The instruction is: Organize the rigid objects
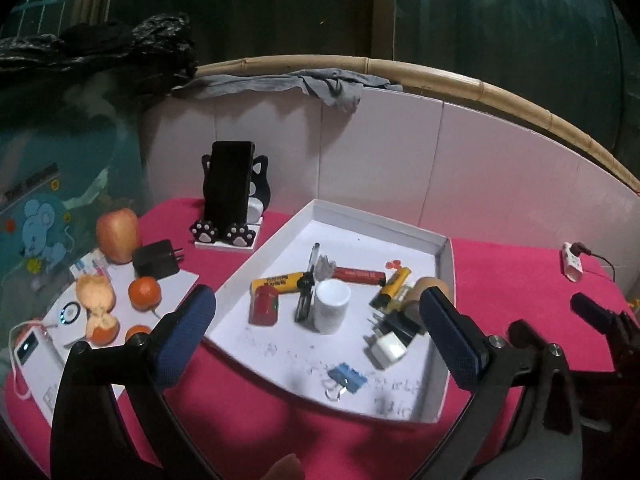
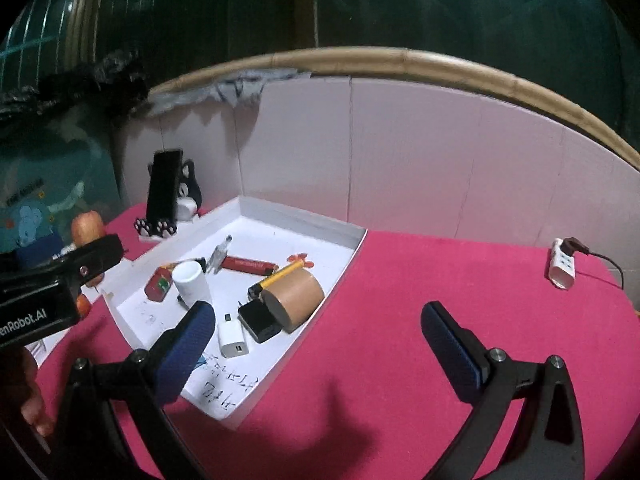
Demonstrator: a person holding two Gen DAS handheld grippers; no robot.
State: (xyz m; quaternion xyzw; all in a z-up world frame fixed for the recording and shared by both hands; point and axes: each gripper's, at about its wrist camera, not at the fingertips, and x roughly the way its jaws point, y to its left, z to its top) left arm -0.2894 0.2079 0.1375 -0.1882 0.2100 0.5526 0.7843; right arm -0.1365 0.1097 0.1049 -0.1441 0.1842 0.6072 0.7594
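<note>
The left gripper (image 1: 316,320) stood spread wide with nothing between its blue pads, hanging above the near edge of the white tray (image 1: 436,416). The right gripper (image 2: 316,340) was just as wide and empty, over bare pink cloth (image 2: 420,300) with the tray off at its ten o'clock.

Outward from the left gripper, the tray held a blue clip (image 1: 347,378) nearest, a white charger (image 1: 386,350) and a black charger (image 2: 259,322) at one o'clock, a white cup (image 1: 331,306) and a red can (image 1: 264,304) at twelve, with a yellow tube (image 1: 278,282), a red tube (image 1: 359,276), a yellow lighter (image 1: 394,284) and a cardboard roll (image 2: 296,300) beyond.

Judging by that, most of the sorting looked done. Left outside, at ten o'clock, were a black plug (image 1: 156,259) beside an apple (image 1: 118,235) and oranges (image 1: 145,293), and a phone (image 1: 228,186) on its stand; whether these belonged in the tray I could not tell.

The left gripper's right pad covered part of the roll. The dark pen-like pieces near the cup were blurred, and handwriting on the tray floor was unreadable.
</note>
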